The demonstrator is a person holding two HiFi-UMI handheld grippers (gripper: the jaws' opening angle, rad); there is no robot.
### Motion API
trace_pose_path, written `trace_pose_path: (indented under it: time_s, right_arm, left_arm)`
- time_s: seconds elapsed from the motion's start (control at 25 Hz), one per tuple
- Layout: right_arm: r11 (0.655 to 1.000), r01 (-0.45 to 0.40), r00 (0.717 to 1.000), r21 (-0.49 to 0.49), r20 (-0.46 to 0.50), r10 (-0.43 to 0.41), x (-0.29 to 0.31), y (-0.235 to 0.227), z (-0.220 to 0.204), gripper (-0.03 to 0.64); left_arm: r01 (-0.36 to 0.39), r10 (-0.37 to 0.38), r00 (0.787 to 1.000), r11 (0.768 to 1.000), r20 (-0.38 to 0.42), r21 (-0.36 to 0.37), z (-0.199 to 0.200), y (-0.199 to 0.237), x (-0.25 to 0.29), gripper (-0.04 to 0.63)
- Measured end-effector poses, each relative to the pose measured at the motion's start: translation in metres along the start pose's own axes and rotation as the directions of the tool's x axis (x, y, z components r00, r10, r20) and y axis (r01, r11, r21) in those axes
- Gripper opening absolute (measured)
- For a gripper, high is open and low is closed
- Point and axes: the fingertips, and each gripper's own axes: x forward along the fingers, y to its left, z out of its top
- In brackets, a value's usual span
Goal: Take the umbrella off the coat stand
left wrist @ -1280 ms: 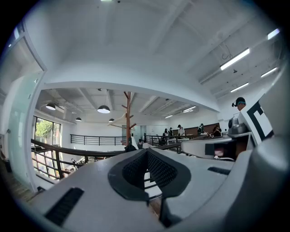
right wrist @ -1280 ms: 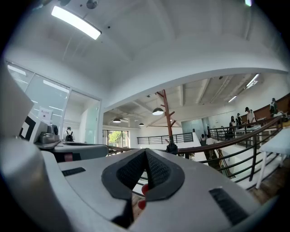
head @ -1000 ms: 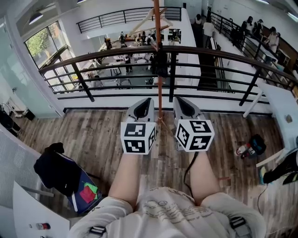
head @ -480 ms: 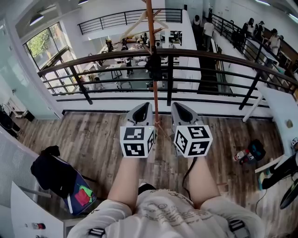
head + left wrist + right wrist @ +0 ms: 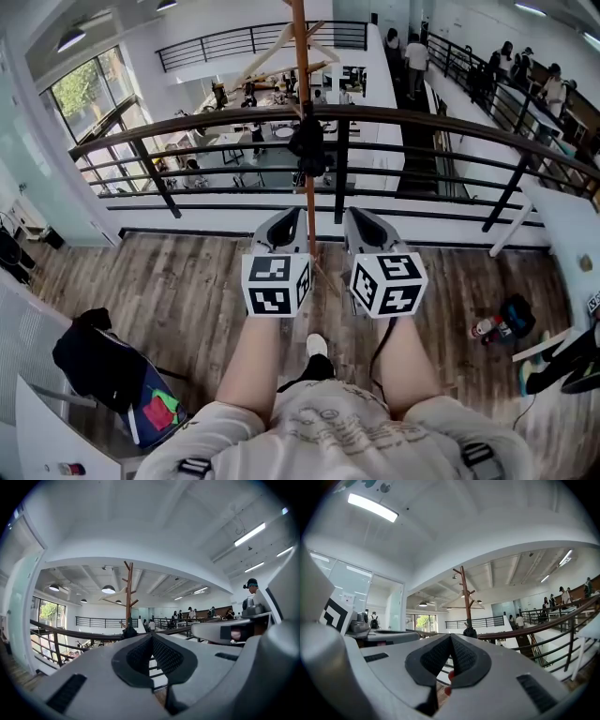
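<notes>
A tall brown coat stand (image 5: 302,84) rises just in front of the balcony railing, and its pole runs down between my two grippers. A small black folded umbrella (image 5: 307,141) hangs on the stand at railing height. My left gripper (image 5: 291,217) and right gripper (image 5: 356,217) are held side by side, level, both short of the stand and empty. In the left gripper view the left gripper (image 5: 152,635) is shut, with the stand (image 5: 129,597) and umbrella (image 5: 130,632) ahead. In the right gripper view the right gripper (image 5: 451,637) is shut, facing the stand (image 5: 464,597) and umbrella (image 5: 469,631).
A dark metal railing (image 5: 450,117) spans the balcony edge over a lower hall with people. A chair with a black bag (image 5: 89,352) stands at the left, a white desk (image 5: 37,422) beside it. A red-and-dark item (image 5: 497,323) lies on the wood floor (image 5: 169,272) at right.
The view has advanced toward the railing and stand; the chair and bag slid left and down. A shoe now shows below the grippers. Both grippers stay shut and side by side.
</notes>
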Motion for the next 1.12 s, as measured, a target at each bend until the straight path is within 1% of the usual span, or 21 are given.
trace_pose_path:
  time_s: [0.16,0.36,0.52,0.72,0.92,1.0,1.12]
  right_arm:
    - [0.999,0.013,1.0,-0.041,0.008,-0.012,0.035,-0.019,0.009,-0.009]
    - [0.998,0.014,1.0,-0.058,0.013,-0.013,0.093,-0.04,0.005,-0.009]
    - [0.997,0.018,1.0,-0.079,0.007,-0.017,0.143,-0.062,0.008,-0.009]
    - [0.997,-0.002,1.0,-0.079,0.005,0.002,0.206,-0.081,0.013,-0.009]
    - [0.996,-0.019,1.0,-0.088,0.02,0.021,0.268,-0.098,0.027,-0.009]
    - [0.996,-0.021,0.999,-0.087,0.027,0.024,0.286,-0.105,0.029,-0.009]
    - [0.997,-0.025,0.999,-0.072,0.039,0.028,0.302,-0.12,0.032,-0.009]
  left_arm:
    - [0.004,-0.004,1.0,1.0,0.0,-0.017,0.003,0.016,0.041,-0.003]
    - [0.0,0.0,1.0,1.0,0.004,-0.001,-0.004,0.044,0.098,-0.003]
    - [-0.005,0.005,1.0,1.0,0.009,0.0,0.001,0.067,0.144,-0.003]
    - [-0.014,0.014,1.0,1.0,0.025,0.002,0.016,0.1,0.197,-0.003]
    - [-0.02,0.02,0.999,1.0,0.047,0.009,0.032,0.13,0.248,-0.003]
    - [-0.017,0.016,0.999,1.0,0.051,0.01,0.034,0.138,0.267,-0.003]
    - [-0.007,0.006,0.999,1.0,0.051,0.012,0.036,0.139,0.291,-0.003]
